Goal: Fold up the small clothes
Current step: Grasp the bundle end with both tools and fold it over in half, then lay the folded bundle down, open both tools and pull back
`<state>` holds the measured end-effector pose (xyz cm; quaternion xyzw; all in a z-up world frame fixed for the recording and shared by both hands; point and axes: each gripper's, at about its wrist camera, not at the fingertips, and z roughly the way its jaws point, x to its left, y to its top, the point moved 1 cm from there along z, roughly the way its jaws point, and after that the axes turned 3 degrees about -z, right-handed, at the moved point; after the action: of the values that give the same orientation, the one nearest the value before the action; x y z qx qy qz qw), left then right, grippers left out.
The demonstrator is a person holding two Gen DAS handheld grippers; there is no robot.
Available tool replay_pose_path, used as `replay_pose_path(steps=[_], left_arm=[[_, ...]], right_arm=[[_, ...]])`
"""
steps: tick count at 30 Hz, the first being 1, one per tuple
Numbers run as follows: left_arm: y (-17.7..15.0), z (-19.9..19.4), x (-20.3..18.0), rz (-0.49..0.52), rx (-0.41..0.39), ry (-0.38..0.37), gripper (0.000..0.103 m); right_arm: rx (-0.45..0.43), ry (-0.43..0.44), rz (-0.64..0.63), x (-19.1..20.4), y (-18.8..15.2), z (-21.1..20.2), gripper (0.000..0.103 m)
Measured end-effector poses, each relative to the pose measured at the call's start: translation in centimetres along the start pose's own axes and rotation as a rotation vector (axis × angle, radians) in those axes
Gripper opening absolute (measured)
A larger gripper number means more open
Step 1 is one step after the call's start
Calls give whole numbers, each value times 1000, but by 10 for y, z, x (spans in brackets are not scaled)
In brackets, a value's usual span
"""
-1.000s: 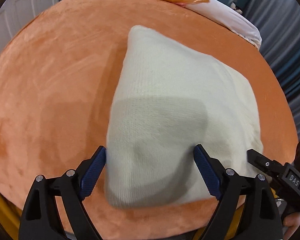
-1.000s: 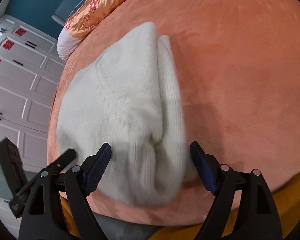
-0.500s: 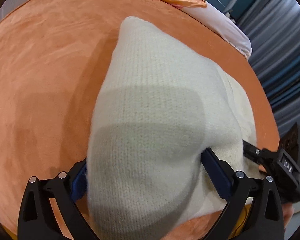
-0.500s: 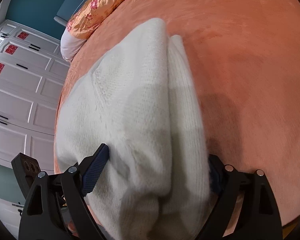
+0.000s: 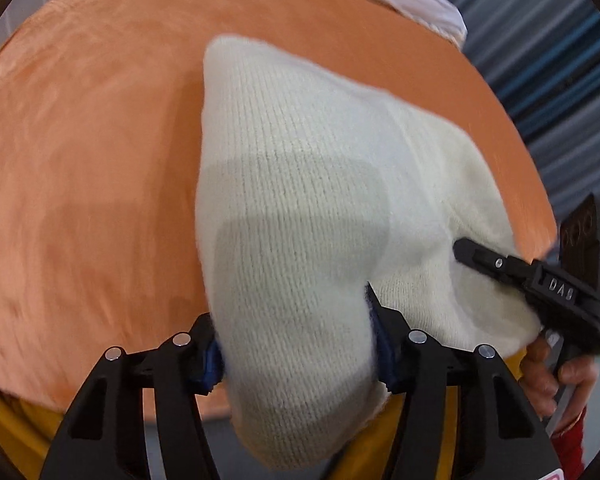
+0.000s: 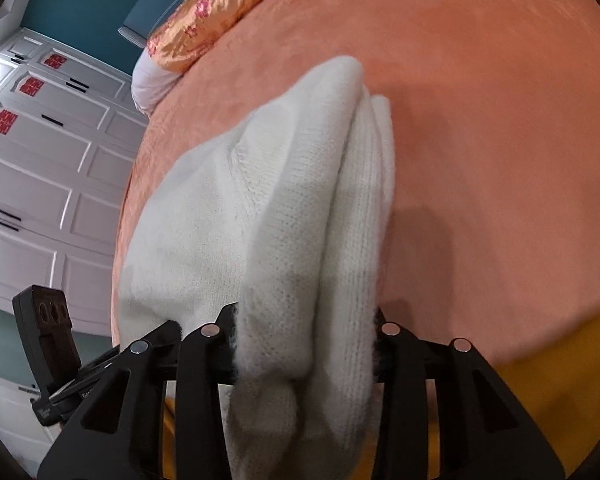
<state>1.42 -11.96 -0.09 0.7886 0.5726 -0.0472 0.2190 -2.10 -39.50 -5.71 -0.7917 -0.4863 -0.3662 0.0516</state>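
Two grippers work one cream knit garment [image 5: 300, 200] lying on the orange bedspread [image 5: 80, 160], its near edge hanging off the bed's front edge. Left gripper [image 5: 296, 344]: jaws closing, garment's near-left corner bunched between them, pads already pressing in. Right gripper [image 6: 306, 344]: jaws closing likewise on the near-right corner, where two folded layers [image 6: 364, 200] stack. Step judged: pinching the near hem to start a fold. Next move likely needs both corners lifted together and carried toward the garment's far end, kept level so the layers stay aligned. Beyond the garment: an orange floral pillow [image 6: 212, 12], well apart. White wardrobe doors [image 6: 40, 160] stand left of the garment. Nothing blocks the path.
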Motion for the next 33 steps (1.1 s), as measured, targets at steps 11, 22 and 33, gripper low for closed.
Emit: replay_pose_path(steps=[11, 22, 33], left_arm=[[3, 14, 16, -67, -26, -82, 77], [17, -61, -4, 11, -228, -113, 47], [82, -203, 21, 118, -570, -83, 47]], right_arm=[[24, 49, 90, -16, 1, 22, 62], [-166, 35, -171, 75, 17, -41, 34], [-401, 263, -388, 219, 77, -78, 34]])
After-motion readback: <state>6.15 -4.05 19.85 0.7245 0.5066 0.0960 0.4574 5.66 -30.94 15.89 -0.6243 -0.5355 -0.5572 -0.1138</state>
